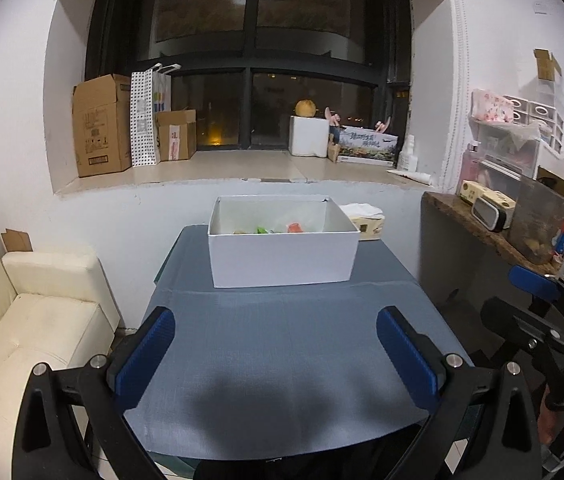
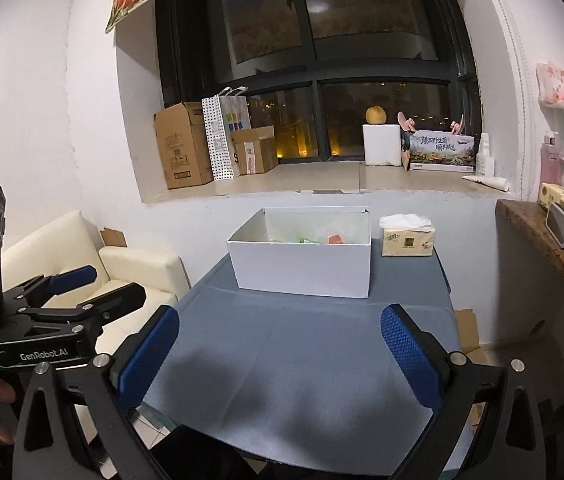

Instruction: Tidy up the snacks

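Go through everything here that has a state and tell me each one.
left gripper: open, empty
right gripper: open, empty
white box: lidless, snacks inside
tissue box: opened, tissue sticking out
tall cardboard box: flaps open

My right gripper (image 2: pixel 280 354) hangs over the blue tablecloth (image 2: pixel 301 380), jaws spread wide, nothing between them. White box (image 2: pixel 301 268) sits at the far end, snacks (image 2: pixel 321 239) inside, partly hidden by its wall. Tissue pack (image 2: pixel 406 238) just right of it. Left gripper (image 2: pixel 94 284) off my left side, over the cream sofa (image 2: pixel 82 256).
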`<action>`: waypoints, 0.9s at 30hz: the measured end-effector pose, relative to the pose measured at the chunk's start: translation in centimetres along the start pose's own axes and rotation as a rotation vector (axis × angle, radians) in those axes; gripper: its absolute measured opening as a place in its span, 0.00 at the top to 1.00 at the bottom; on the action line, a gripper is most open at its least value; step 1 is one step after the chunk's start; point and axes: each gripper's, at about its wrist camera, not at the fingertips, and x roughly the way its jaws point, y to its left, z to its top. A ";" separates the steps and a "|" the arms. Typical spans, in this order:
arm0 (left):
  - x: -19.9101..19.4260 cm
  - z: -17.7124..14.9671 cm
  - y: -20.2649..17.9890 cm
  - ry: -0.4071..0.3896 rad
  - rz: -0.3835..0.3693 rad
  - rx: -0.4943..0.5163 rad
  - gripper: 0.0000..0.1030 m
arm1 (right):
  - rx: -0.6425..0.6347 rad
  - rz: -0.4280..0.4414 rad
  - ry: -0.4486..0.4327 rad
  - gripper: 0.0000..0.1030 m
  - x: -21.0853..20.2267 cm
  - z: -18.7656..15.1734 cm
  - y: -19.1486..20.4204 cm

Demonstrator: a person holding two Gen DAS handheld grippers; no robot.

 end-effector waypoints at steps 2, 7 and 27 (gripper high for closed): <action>-0.3 0.0 -0.2 -0.003 -0.002 0.005 0.00 | 0.002 0.007 -0.006 0.00 -0.3 0.1 0.0; -0.1 0.1 -0.2 0.006 -0.011 0.000 0.00 | 0.002 -0.004 -0.006 0.00 -0.1 0.4 0.0; -0.1 0.0 -0.3 0.023 -0.015 -0.005 0.00 | 0.012 -0.004 0.010 0.00 0.0 0.0 -0.3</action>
